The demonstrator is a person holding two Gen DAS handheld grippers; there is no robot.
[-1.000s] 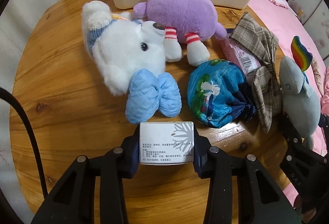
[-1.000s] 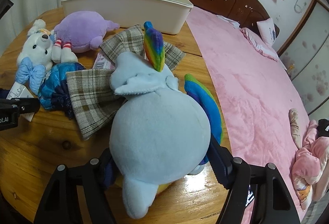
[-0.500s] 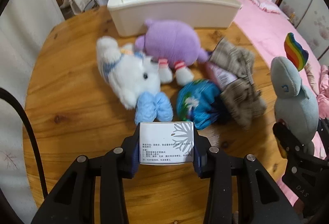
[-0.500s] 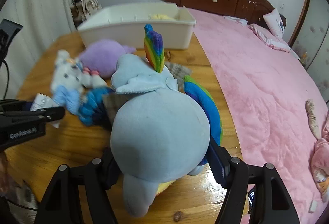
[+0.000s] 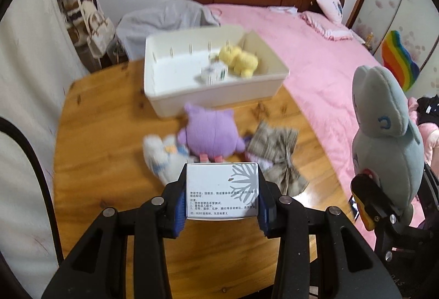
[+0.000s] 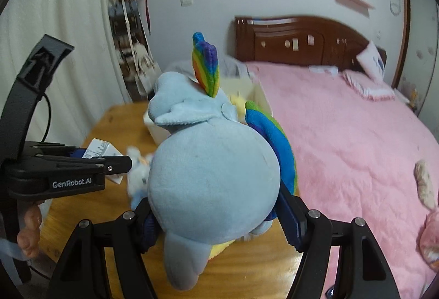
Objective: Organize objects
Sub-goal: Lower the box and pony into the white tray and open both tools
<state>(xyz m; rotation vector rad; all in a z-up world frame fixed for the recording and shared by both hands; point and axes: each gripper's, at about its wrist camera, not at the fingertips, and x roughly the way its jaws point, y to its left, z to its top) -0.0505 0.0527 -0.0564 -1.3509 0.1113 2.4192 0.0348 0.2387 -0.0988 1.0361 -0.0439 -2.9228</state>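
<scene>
Though partly blurred, readable from left to right, always with the white bin (image 5: 219,97) as landmark. In front of the bin, on its left part: white plush (image 5: 162,159) lying on the wooden table (image 5: 96,134), touching a purple plush (image 5: 210,134) placed just before the bin's front wall. Well in front of the bin, nearest to the camera: left gripper (image 5: 222,197), jaws narrow, pressing on both sides of a white printed box (image 5: 222,186), held above the table. Inside the bin, at its right end: yellow plush (image 5: 240,61), with a small box (image 5: 214,73) just beside. In front of the bin's right corner: plaid cloth (image 5: 277,145) on the table, just beside the purple plush. Far to the right of the bin, in the air: right gripper (image 6: 216,216), jaws wide, clamped around the lower body of a blue plush (image 6: 214,175) with rainbow mane. Behind and to the right of the bin: pink bed (image 5: 315,65).
</scene>
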